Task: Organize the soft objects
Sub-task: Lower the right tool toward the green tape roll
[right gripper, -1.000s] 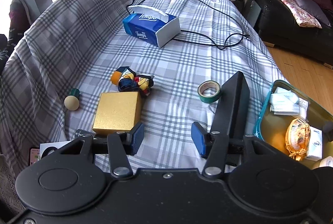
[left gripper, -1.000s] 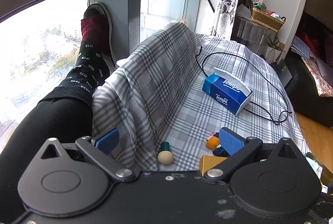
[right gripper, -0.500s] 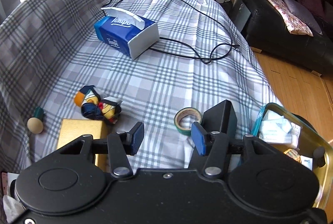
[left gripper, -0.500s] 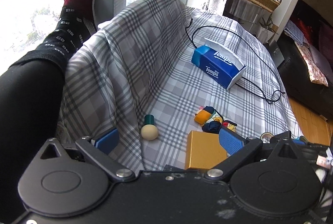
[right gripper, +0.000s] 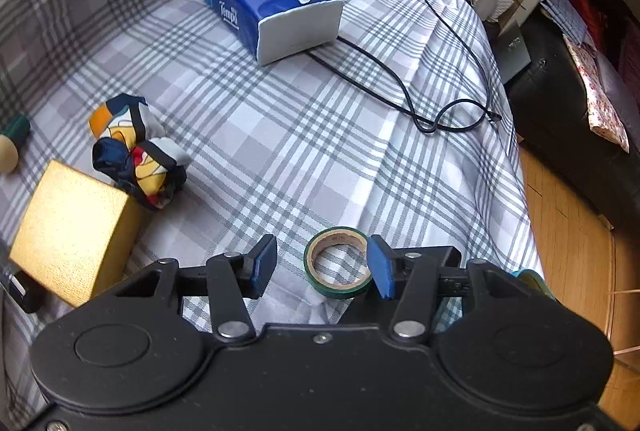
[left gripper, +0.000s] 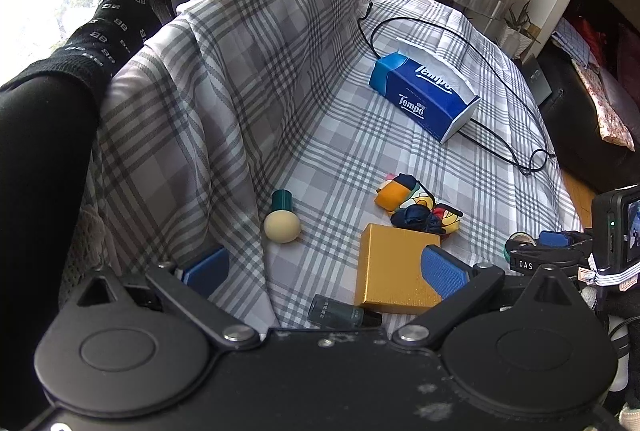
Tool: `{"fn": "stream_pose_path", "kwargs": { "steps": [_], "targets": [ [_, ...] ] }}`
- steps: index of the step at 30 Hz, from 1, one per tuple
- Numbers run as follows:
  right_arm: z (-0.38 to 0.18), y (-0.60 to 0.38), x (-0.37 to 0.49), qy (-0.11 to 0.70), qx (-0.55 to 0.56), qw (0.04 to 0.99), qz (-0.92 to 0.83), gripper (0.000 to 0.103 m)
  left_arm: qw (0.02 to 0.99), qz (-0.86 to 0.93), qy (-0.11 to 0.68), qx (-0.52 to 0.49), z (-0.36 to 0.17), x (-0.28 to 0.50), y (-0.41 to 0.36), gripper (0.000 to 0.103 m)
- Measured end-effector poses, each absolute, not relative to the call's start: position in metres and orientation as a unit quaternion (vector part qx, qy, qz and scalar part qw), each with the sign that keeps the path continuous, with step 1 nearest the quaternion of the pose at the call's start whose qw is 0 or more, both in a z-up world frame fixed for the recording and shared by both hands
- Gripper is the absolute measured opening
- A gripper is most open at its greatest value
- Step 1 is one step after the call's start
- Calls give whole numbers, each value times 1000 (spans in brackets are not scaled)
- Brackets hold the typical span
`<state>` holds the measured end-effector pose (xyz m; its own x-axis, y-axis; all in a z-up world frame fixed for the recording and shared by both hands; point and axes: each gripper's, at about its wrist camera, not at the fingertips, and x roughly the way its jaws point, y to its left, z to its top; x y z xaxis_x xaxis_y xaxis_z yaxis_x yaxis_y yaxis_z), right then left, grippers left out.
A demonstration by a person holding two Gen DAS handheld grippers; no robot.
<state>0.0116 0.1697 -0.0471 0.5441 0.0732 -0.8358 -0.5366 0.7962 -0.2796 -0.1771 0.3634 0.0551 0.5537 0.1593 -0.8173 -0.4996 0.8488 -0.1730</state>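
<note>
Hovering right gripper (right gripper: pixel 322 267) — jaws apart — over green tape roll (right gripper: pixel 338 263).

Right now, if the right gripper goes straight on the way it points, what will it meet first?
Probably the green tape roll: it lies on the checked cloth between the open jaws of the right gripper, nearer the right one. Depth is unclear, so they may reach the cloth beside it first.
</note>
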Motion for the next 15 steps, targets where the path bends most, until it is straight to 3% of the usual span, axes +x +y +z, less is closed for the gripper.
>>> {"fn": "stream_pose_path", "kwargs": {
  "steps": [13,15],
  "targets": [
    [-76,166,24,461,-302,813,191,48,849,191,449,-203,44,-169,364,102],
    [-75,166,22,456,-300,815,193,39,847,190,451,-206,43,-169,365,102]
  ]
}}
